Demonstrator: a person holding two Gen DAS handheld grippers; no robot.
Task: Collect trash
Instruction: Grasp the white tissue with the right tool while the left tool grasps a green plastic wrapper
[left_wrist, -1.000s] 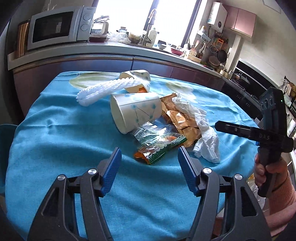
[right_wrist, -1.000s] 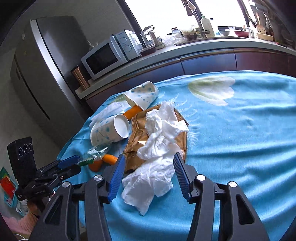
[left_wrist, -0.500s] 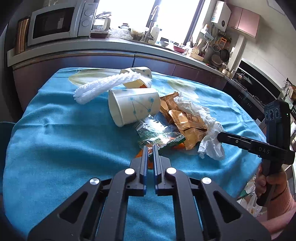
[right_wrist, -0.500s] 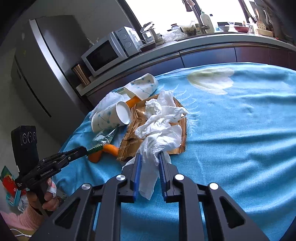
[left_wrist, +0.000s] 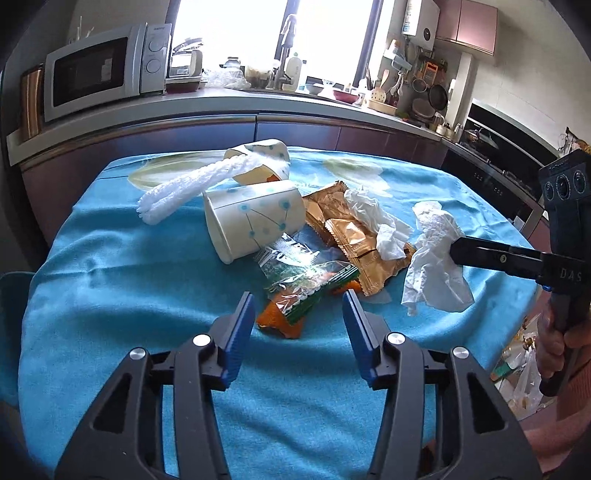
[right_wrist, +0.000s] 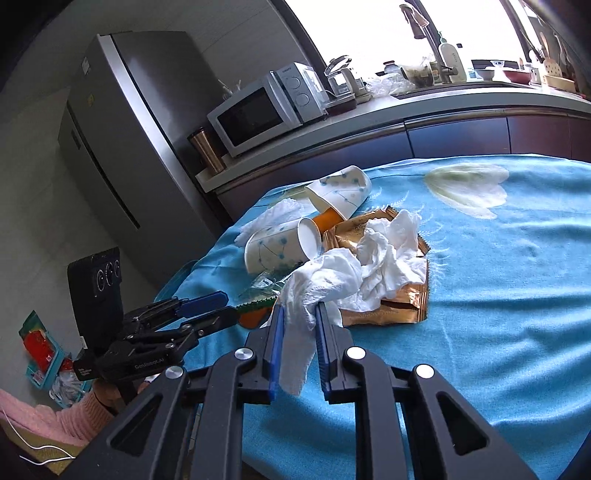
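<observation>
Bare blue tablecloth (left_wrist: 110, 280) lay free at nine o'clock of the left gripper (left_wrist: 299, 314); at twelve, a green-orange wrapper (left_wrist: 306, 291) and paper cup (left_wrist: 255, 221) blocked passage.

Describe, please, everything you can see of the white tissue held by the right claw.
The white tissue is a crumpled, thin, embossed paper sheet, soft and limp. The right claw is shut on its lower part, with a loose end hanging between the fingers. In the left wrist view it appears lifted off the blue tablecloth, beside the gold wrappers. A second tissue lies behind it; contact between the two is unclear.
</observation>
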